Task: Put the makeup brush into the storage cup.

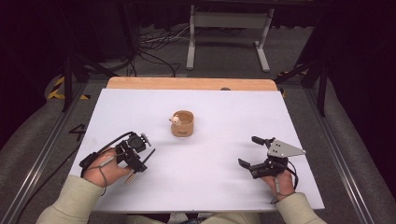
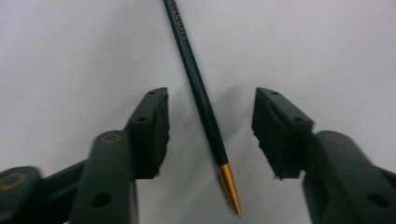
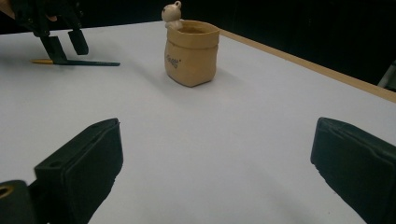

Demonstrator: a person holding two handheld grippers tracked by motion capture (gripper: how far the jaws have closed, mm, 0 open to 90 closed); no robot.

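The left claw (image 2: 210, 130) hangs open over a dark pen (image 2: 201, 93) with a gold tip, a jaw either side, not touching it. The pen lies on the white tabletop (image 1: 224, 186). Mid-tabletop stands a tan cup (image 1: 182, 123). At right, the right claw (image 1: 250, 151) is spread wide, holding nothing.

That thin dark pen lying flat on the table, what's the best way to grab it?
Probably from straight above, across the middle of the dark barrel of the pen. It lies flat on the white table, so the two jaws must come down on either side of it. The left hand-held gripper is open and already straddles it. The gold tip tapers, so it would likely slip.
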